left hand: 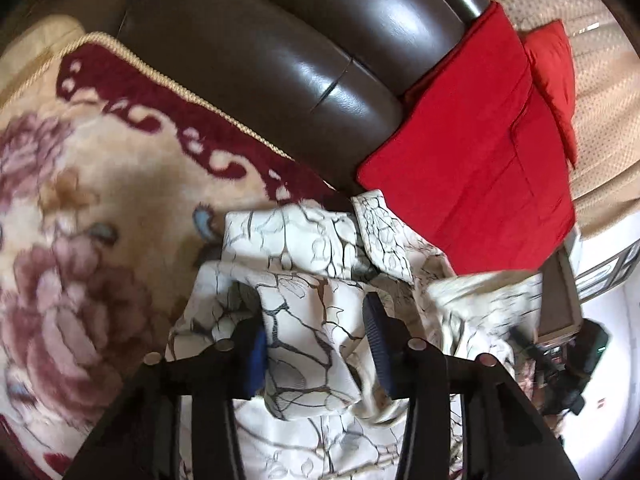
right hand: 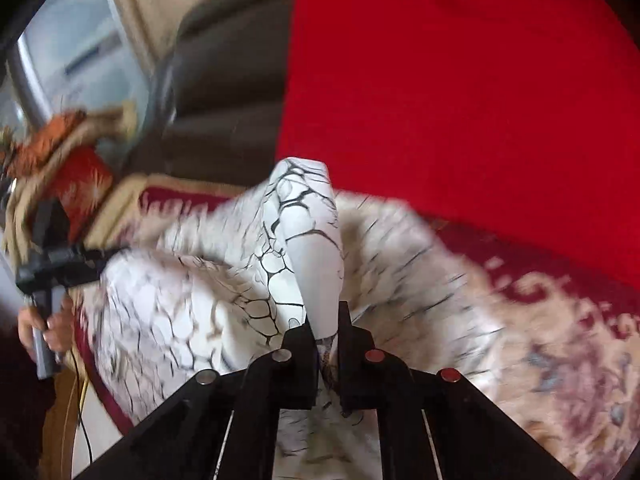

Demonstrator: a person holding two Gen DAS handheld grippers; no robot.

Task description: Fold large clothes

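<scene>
A white garment (left hand: pixel 308 280) printed with dark vein-like lines is shown crumpled on a floral blanket (left hand: pixel 92 208), just in front of a red cushion (left hand: pixel 472 152) and a dark leather headboard (left hand: pixel 256 60). The left gripper (left hand: pixel 316 336) is held wide open above the fabric, a fold lying between its blue-padded fingers (left hand: pixel 258 344). In the right wrist view, the right gripper (right hand: pixel 325 320) is seen clamped on a raised ridge of the garment (right hand: pixel 308 240). The left gripper (right hand: pixel 52 264) is visible at the far edge, blurred.
</scene>
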